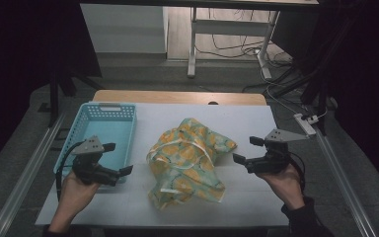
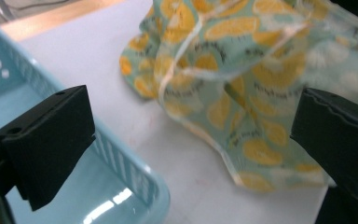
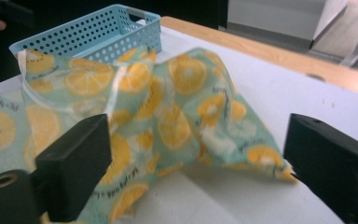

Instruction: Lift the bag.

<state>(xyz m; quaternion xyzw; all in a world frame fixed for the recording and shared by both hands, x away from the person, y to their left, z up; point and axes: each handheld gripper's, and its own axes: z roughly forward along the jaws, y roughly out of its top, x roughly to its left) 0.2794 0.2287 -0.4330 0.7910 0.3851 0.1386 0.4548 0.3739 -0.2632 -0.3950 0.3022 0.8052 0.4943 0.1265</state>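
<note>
2 grippers, left [image 1: 120,159] and right [image 1: 245,149], gape wide, empty, flanking crumpled cloth [image 1: 187,160]; basket [image 1: 103,133] left.

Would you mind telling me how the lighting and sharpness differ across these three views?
High view: dim, dark surroundings, cloth fairly sharp. Left gripper view: brighter, soft blur on the cloth, glare inside the basket. Right gripper view: evenly lit, cloth print slightly soft.

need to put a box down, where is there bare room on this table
Bare white tabletop lies between the lemon-print cloth and the right claw, and along the far edge. The blue basket is empty. It is tight between basket and cloth.
</note>
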